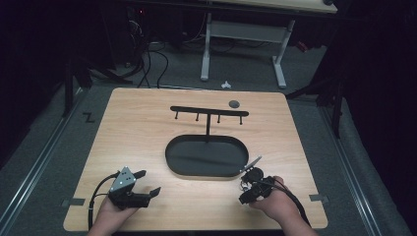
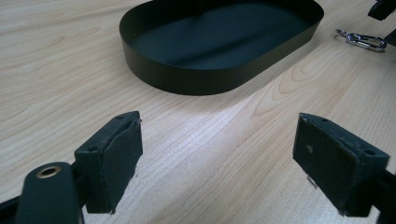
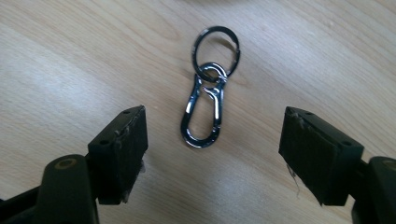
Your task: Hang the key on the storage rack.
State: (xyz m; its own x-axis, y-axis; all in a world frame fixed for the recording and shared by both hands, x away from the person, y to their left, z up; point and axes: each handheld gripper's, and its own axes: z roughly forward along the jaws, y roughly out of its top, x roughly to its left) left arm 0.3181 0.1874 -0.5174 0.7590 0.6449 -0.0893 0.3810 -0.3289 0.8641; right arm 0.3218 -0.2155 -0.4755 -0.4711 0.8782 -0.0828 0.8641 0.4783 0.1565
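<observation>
jaws spread wide and empty, the right gripper [image 3: 212,154] hangs over a metal key clip [image 3: 205,109] lying at frame centre on the table [image 3: 70,56], positioned for a grab, while the left gripper [image 2: 217,154] waits open near the black tray [image 2: 219,42].

No words, labels, brand names or numbers can be read anywhere. The one sign-like mark is a black Z-shaped mark [image 1: 88,117] on the grey floor just left of the table [image 1: 133,128], and whether it is a letter or plain tape cannot be told. The tray [image 1: 172,162], the carabiner [image 3: 203,114], its ring [image 3: 215,44] and the black gripper pads [image 3: 123,149] carry no print.
</observation>
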